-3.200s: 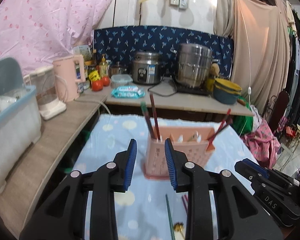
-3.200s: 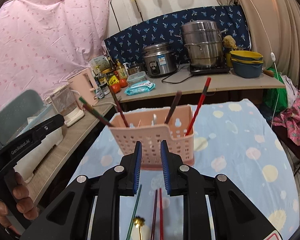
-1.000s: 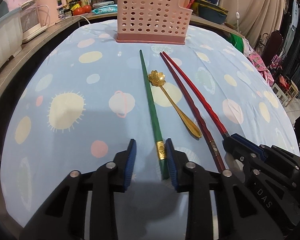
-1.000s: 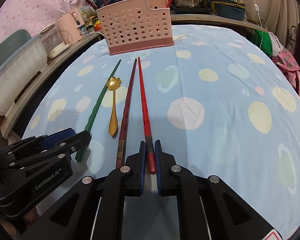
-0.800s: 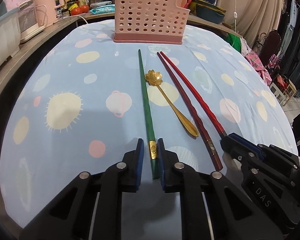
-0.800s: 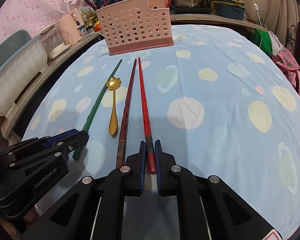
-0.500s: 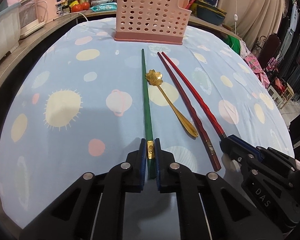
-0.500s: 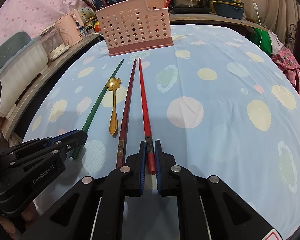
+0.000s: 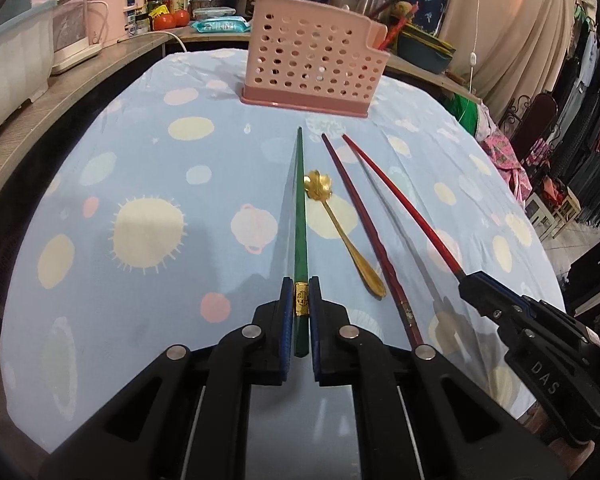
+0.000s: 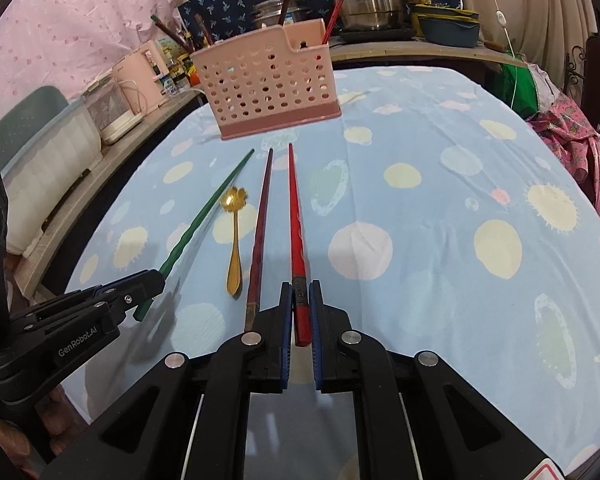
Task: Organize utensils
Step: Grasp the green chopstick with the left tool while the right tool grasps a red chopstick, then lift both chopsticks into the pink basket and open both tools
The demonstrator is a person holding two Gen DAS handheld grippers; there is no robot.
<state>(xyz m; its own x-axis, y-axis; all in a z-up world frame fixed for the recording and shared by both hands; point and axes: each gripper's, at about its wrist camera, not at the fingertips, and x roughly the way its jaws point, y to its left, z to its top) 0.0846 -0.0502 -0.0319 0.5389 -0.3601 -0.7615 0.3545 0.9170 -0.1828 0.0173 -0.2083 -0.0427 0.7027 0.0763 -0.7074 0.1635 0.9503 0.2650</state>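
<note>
My left gripper point(image 9: 301, 298) is shut on the near end of a green chopstick point(image 9: 300, 216), lifted slightly off the spotted blue cloth. My right gripper point(image 10: 300, 298) is shut on the near end of a bright red chopstick point(image 10: 296, 224), also raised. Between them on the cloth lie a gold spoon point(image 9: 340, 232) with a flower bowl and a dark red chopstick point(image 9: 364, 224). They also show in the right wrist view, the spoon point(image 10: 234, 248) left of the dark red chopstick point(image 10: 260, 236). A pink perforated utensil basket point(image 9: 314, 68) stands at the far end, holding several chopsticks.
A wooden counter point(image 9: 60, 92) runs along the left with a pink kettle point(image 9: 114, 8) and a grey bin point(image 9: 8, 68). Steel pots point(image 10: 364, 4) and bowls stand on the far counter. Clothes hang past the table's right edge point(image 9: 540, 240).
My left gripper closed on the green chopstick and lifted its near end. My right gripper stayed shut on the red chopstick and raised it. Both views pulled back and up slightly.
</note>
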